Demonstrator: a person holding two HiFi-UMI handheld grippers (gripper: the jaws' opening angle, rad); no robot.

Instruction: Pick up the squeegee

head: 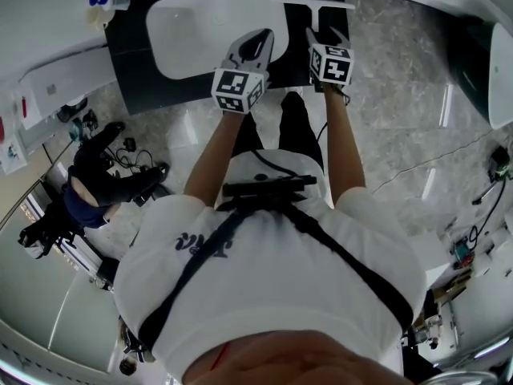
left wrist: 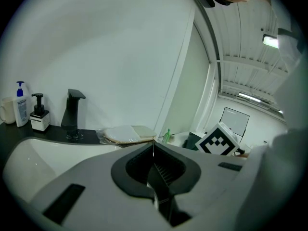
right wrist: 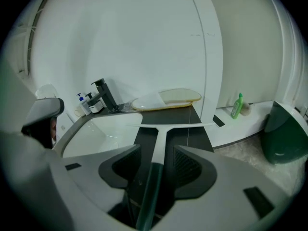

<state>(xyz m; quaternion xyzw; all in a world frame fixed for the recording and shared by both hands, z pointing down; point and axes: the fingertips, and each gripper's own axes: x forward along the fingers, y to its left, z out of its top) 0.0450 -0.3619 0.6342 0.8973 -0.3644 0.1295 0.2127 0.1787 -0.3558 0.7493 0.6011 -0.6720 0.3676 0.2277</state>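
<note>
The squeegee (right wrist: 166, 126) lies on the dark counter (right wrist: 192, 114) beside the basin, its white T-shaped blade pointing away from me. Its white neck runs back into a translucent green handle (right wrist: 149, 196). My right gripper (right wrist: 157, 147) stands open around that handle, with a gap on each side between the pads and the handle. In the head view the blade (head: 313, 5) shows just beyond the right gripper (head: 327, 34). My left gripper (left wrist: 154, 146) is shut with nothing in it; in the head view the left gripper (head: 258, 40) hovers over the basin's near edge.
A white basin (head: 208, 30) is set in the counter, with a black tap (left wrist: 72, 114) and soap bottles (left wrist: 20, 110) behind it. A flat pale dish (right wrist: 168, 97) lies at the back. A green bottle (right wrist: 236, 106) and a dark green bin (right wrist: 288, 134) stand to the right. A person in dark clothes (head: 104, 179) crouches on the floor at the left.
</note>
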